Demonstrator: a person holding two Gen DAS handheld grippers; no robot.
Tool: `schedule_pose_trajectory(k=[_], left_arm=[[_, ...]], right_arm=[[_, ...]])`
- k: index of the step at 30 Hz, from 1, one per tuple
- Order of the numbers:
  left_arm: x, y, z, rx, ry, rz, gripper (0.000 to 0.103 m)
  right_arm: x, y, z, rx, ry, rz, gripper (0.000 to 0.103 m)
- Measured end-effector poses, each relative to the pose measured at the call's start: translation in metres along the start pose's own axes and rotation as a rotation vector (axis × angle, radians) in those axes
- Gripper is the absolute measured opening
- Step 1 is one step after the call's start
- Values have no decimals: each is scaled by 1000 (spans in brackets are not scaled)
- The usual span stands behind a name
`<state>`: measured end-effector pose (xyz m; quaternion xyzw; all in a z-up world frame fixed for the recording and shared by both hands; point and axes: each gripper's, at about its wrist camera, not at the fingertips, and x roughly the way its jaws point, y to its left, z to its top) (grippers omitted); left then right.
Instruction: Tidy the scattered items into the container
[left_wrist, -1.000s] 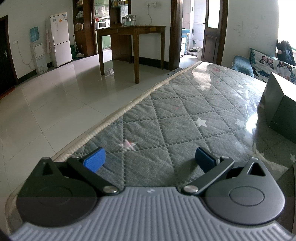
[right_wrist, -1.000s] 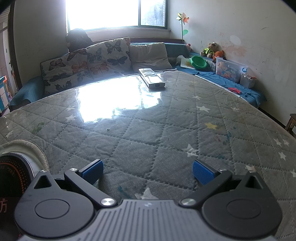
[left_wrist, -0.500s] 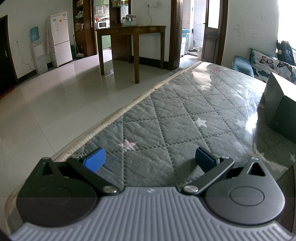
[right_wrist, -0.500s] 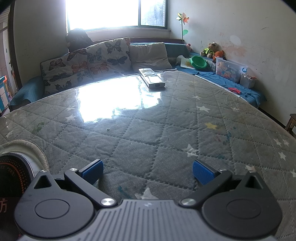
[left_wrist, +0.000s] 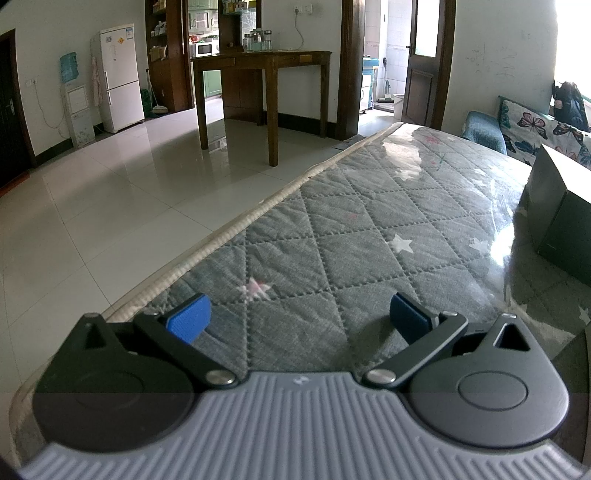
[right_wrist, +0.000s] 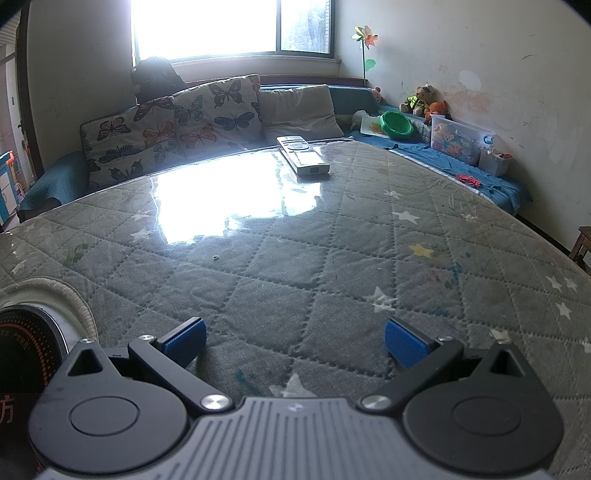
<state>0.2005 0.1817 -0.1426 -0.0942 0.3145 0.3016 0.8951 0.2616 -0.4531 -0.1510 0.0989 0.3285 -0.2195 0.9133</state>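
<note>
With both the left gripper (left_wrist: 301, 314) and right gripper (right_wrist: 295, 341) held wide apart and empty, the remote control (right_wrist: 302, 154) was noted near the table's (right_wrist: 332, 258) far edge, judged light, rigid, probably slick-cased, best pinched across its narrow width; the dark box (left_wrist: 559, 218), possibly the container, was well apart.

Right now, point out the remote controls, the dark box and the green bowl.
remote controls (right_wrist: 303, 155): right wrist view, top face of the nearer one.
dark box (left_wrist: 554, 206): left wrist view, its near side wall.
green bowl (right_wrist: 397, 124): right wrist view, its rim.
</note>
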Motion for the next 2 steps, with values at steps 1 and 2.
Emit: schedule_pose_trajectory(k=[1,2], left_arm=[[0,0,0,0,0,0,103],[0,0,0,-1,0,0,103]], right_arm=[[0,0,0,0,0,0,103],[0,0,0,0,0,0,103]])
